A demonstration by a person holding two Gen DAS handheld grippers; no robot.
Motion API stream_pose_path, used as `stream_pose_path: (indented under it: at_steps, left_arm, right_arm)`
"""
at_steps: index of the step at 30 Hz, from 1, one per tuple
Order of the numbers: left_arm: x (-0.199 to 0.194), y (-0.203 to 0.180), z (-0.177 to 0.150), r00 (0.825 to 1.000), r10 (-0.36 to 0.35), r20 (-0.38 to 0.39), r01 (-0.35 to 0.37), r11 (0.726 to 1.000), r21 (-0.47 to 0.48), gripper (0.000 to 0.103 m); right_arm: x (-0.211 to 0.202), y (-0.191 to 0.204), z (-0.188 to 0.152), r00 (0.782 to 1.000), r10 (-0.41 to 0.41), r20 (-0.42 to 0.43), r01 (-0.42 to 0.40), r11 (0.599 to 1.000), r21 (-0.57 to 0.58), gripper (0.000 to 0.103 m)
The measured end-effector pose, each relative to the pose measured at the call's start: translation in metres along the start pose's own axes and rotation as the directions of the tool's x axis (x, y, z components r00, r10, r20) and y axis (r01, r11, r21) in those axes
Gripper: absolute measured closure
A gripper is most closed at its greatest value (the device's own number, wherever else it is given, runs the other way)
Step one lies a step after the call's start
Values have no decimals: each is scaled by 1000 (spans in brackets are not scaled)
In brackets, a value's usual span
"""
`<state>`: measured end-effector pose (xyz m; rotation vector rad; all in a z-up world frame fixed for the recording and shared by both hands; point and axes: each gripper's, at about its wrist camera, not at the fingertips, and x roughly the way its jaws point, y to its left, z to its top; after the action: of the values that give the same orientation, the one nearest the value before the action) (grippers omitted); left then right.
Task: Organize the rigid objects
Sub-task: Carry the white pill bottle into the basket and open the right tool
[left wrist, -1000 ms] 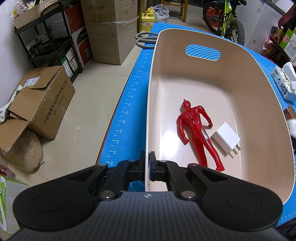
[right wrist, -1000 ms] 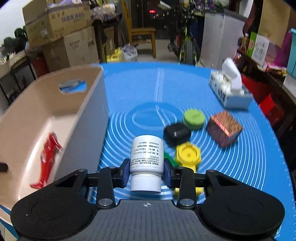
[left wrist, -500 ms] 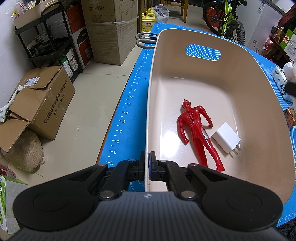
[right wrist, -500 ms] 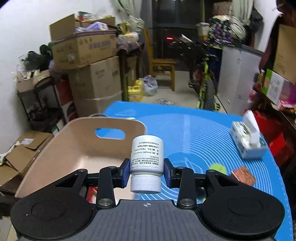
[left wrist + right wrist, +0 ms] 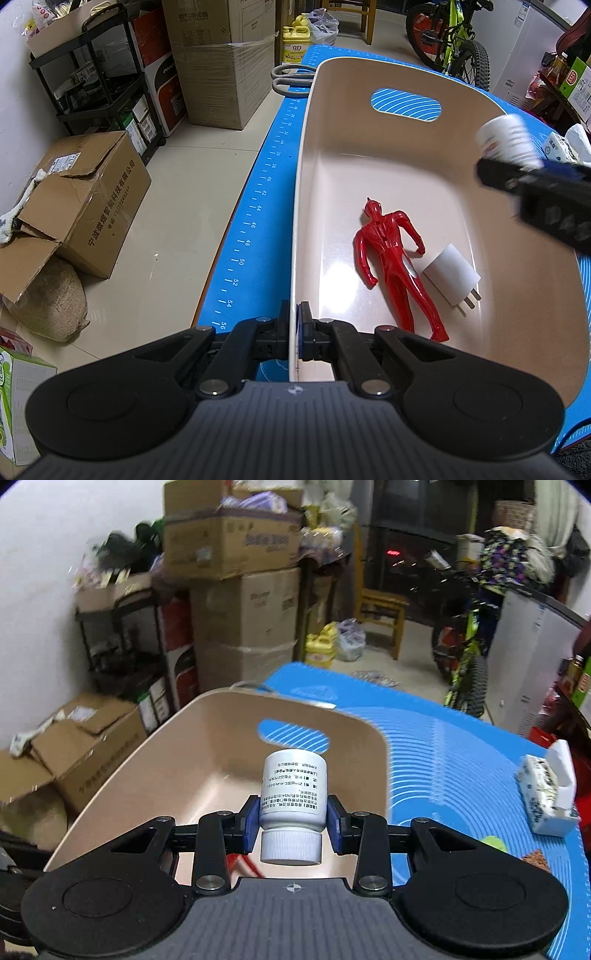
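The white pill bottle (image 5: 293, 794) is held in the air above the beige bin (image 5: 155, 753), on the bin's right side, pinched at its label between the blue pads of the right gripper (image 5: 291, 821). Its ribbed white cap points back toward the gripper body, its base toward the bin's far wall with the oval handle cutout. In the left wrist view the same bottle (image 5: 506, 142) appears blurred at the bin's right rim, with the dark right gripper (image 5: 517, 173) around it.

The left gripper (image 5: 294, 334) is pressed together on the near-left wall of the bin (image 5: 301, 206), one finger outside and one inside the rim.

Inside the bin, a red toy figure (image 5: 397, 267) lies flat on its floor, head toward the far wall. A white charger plug (image 5: 451, 278) lies just beside the figure's legs, on their right, prongs pointing toward the near end.

The bin stands on a blue mat (image 5: 255, 221) covering the tabletop. A pair of grey-handled scissors (image 5: 290, 75) lies on the mat past the bin's far-left corner. A tissue box (image 5: 546, 794) stands on the mat well to the right of the bin. Nearer that edge, a green round object (image 5: 493, 843) and a brown patterned block (image 5: 535, 860) are only partly visible.
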<state>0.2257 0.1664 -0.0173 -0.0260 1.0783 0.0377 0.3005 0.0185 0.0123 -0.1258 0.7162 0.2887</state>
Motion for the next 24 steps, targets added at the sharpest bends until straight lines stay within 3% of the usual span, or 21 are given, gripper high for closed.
stream_pose_path:
  at_steps: [8, 16, 20, 24]
  left_arm:
    - [0, 0, 0, 1000, 0, 0, 0, 1000, -1, 98]
    - [-1, 0, 1, 1000, 2, 0, -2, 1000, 1, 98]
    - [-1, 1, 1, 1000, 2, 0, -2, 1000, 0, 98]
    - [-1, 0, 1, 1000, 0, -1, 0, 1000, -1, 98]
  right_arm:
    - [30, 28, -7, 992, 14, -124, -22, 998, -61, 59]
    - [51, 33, -12, 963, 3, -268, -30, 995, -99, 59]
    - [56, 37, -13, 952, -1, -307, -35, 993, -112, 59]
    - [49, 31, -12, 959, 20, -283, -46, 995, -86, 51]
